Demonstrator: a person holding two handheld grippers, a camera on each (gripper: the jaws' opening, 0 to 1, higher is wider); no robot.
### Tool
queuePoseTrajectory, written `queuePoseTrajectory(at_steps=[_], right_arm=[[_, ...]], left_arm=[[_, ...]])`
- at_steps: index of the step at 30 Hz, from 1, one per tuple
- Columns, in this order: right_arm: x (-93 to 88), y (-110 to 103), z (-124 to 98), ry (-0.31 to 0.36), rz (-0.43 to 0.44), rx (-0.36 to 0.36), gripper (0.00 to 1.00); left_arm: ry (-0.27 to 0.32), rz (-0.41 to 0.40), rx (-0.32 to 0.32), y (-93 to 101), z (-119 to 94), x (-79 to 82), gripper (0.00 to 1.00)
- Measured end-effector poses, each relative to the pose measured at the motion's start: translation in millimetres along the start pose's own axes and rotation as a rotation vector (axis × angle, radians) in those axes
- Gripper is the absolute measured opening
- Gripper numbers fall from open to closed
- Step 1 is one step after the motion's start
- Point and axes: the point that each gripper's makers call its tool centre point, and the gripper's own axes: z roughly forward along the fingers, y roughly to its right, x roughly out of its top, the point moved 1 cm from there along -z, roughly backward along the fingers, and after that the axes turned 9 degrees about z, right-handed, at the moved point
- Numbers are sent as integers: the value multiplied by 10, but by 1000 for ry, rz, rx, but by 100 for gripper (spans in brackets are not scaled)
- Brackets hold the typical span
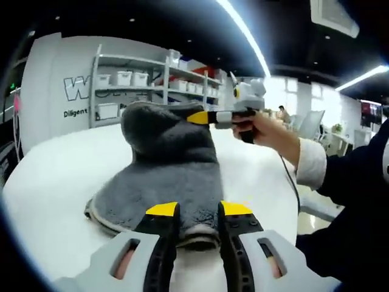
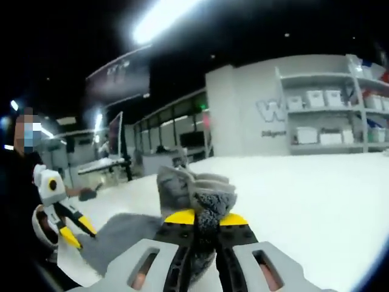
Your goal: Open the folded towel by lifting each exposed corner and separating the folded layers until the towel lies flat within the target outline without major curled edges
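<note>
**Towel half-lifted, one corner in each gripper**

The grey towel [image 1: 164, 176] lies on the white worktop [image 1: 55, 176]. The left gripper [image 1: 199, 214] has its fingers [image 1: 163, 213] narrowed on the near hem; the right gripper [image 2: 206, 220] grips a bunched corner and holds it raised beyond them. The step in hand looks like peeling the upper layer. Next, the raised corner likely needs carrying outward and lowering so the fold opens. Bare worktop spreads to either side of the fingers, giving room; no outline is discernible.

Large partial "W" and cut-off "Diligent" on the white wall [image 1: 58, 91] beside the shelves [image 1: 152, 85].
</note>
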Motion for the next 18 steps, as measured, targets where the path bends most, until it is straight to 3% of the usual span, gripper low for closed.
queuePoseTrajectory(at_steps=[6, 11, 15, 18], right_arm=[[-54, 76, -9, 13, 61, -19, 4], [-86, 99, -27, 21, 66, -32, 4], [-120, 147, -45, 28, 80, -41, 4], [-158, 194, -64, 31, 91, -55, 4]], left_arm=[[79, -8, -3, -354, -88, 193, 24], [49, -36, 7, -663, -61, 184, 29], [-19, 42, 55, -956, -7, 38, 39], [-30, 40, 42, -1024, 40, -13, 46]])
